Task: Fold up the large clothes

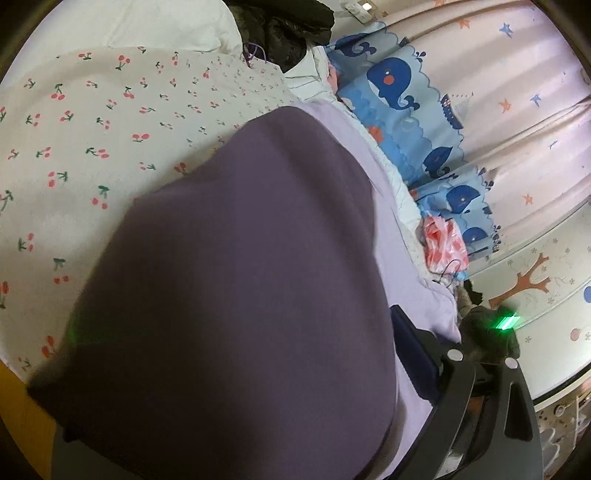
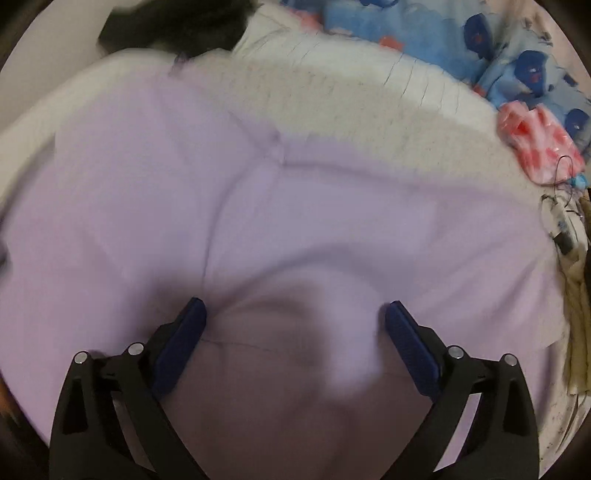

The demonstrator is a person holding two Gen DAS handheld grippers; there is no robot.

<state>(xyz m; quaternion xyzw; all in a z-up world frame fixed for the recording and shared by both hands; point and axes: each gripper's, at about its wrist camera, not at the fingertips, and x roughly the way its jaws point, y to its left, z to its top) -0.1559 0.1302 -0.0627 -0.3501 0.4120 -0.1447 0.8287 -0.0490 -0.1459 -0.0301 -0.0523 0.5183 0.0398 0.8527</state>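
A large lilac garment [image 2: 295, 206] lies spread on the bed and fills the right wrist view. My right gripper [image 2: 295, 314] is open just above it, blue pads [image 2: 184, 339] wide apart, nothing between them. In the left wrist view a fold of the same garment [image 1: 240, 277] hangs close over the lens, dark in shadow, with a paler lilac layer [image 1: 406, 258] beyond. It hides most of my left gripper; only the right finger [image 1: 417, 354] shows, against the cloth. Whether it grips the cloth is hidden.
A cream sheet with red cherries [image 1: 92, 147] covers the bed on the left. Blue whale-print bedding [image 1: 406, 96], a pink-and-white item [image 1: 443, 243] and a dark heap [image 1: 288, 29] lie at the far edge. Pink star curtains [image 1: 517, 110] hang behind.
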